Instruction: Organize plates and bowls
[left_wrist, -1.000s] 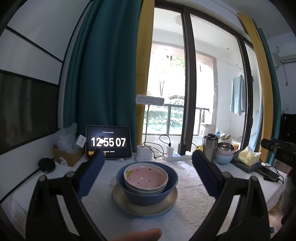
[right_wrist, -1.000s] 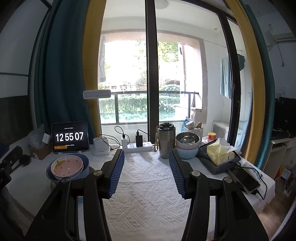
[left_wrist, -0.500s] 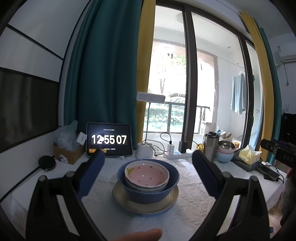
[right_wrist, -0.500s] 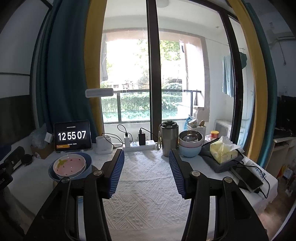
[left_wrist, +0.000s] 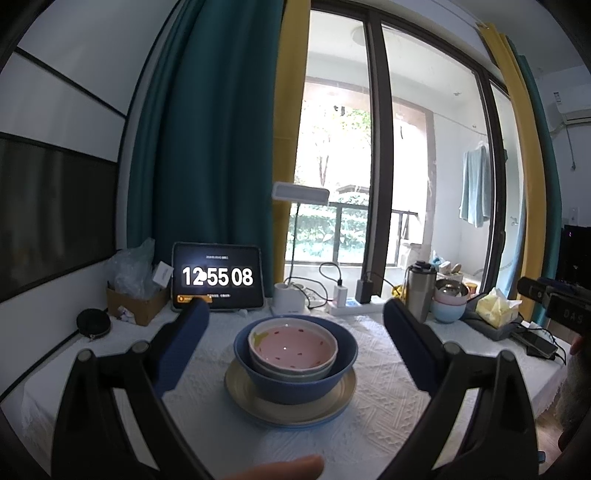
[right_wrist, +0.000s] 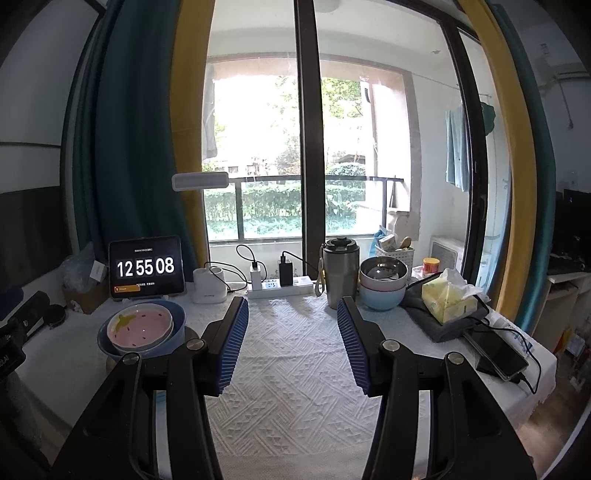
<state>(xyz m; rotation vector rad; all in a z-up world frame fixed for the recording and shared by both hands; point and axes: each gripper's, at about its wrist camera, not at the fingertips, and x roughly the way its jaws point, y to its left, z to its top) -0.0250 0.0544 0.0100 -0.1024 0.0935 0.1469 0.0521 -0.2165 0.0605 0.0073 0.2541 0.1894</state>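
White textured cloth (right_wrist: 291, 354) covers the table, and near its left side sits the stack: a pink speckled ceramic bowl (left_wrist: 293, 345) nested in a grey bowl (left_wrist: 291, 371), both inside a wide blue bowl (left_wrist: 295, 384) that rests on a round cream plate (left_wrist: 291, 410). The left gripper (left_wrist: 295, 312) has its blue-padded jaws spread wide on either side of the stack, near it but apart, gripping nothing. The right gripper (right_wrist: 291, 308) hangs over bare cloth to the right of the stack, jaws parted and empty. At the far edge stand a dark tablet showing a clock (right_wrist: 146, 266), a white power strip (right_wrist: 280, 288) and a steel flask (right_wrist: 340, 271). Just right of the flask, a steel bowl (right_wrist: 383, 268) sits in a pink bowl (right_wrist: 382, 285) on a pale blue bowl (right_wrist: 381, 299), beside a yellow tissue pack (right_wrist: 448, 300).
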